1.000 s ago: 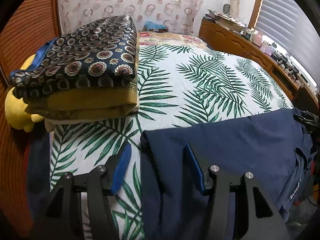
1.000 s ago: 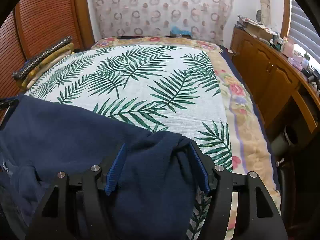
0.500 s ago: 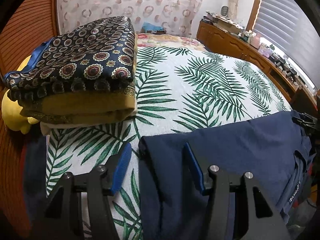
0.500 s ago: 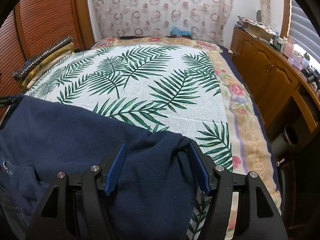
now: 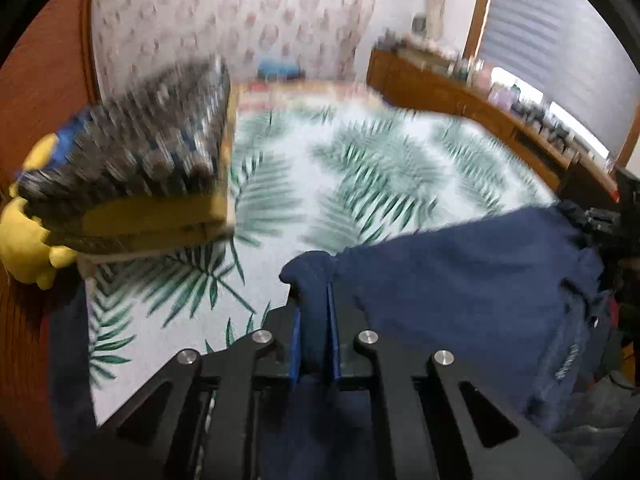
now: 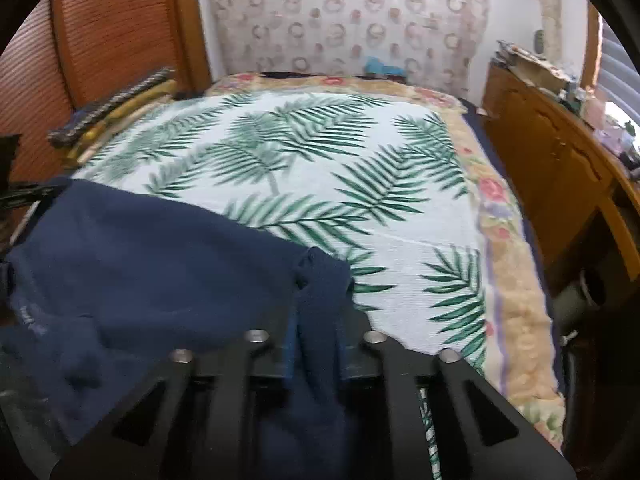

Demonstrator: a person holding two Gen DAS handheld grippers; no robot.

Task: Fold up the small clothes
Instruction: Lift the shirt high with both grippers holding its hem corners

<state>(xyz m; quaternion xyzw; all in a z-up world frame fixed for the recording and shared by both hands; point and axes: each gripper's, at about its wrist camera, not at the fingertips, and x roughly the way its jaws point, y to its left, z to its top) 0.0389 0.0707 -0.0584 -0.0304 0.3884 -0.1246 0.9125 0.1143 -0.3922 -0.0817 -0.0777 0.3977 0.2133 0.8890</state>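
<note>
Here, at nine o'clock in the left wrist view, a stack of folded patterned and mustard cloth sits on the bed, with something yellow under its near corner; all of it is smeared by motion blur. At six o'clock the left gripper is closed on a bunched corner of the navy garment: the cloth is pinched between the blue pads and pokes out past the tips as a small knob. From there the garment stretches taut toward three o'clock, where the other gripper shows dimly at its far corner. A wooden dresser runs along at two o'clock.

In the right wrist view, the garment spreads from nine o'clock over the near edge of the leaf-print bed to six o'clock. There the right gripper is clamped on the other bunched corner, cloth squeezed between its fingers and peaking just beyond them. The stack lies at ten o'clock, the dresser at three.
</note>
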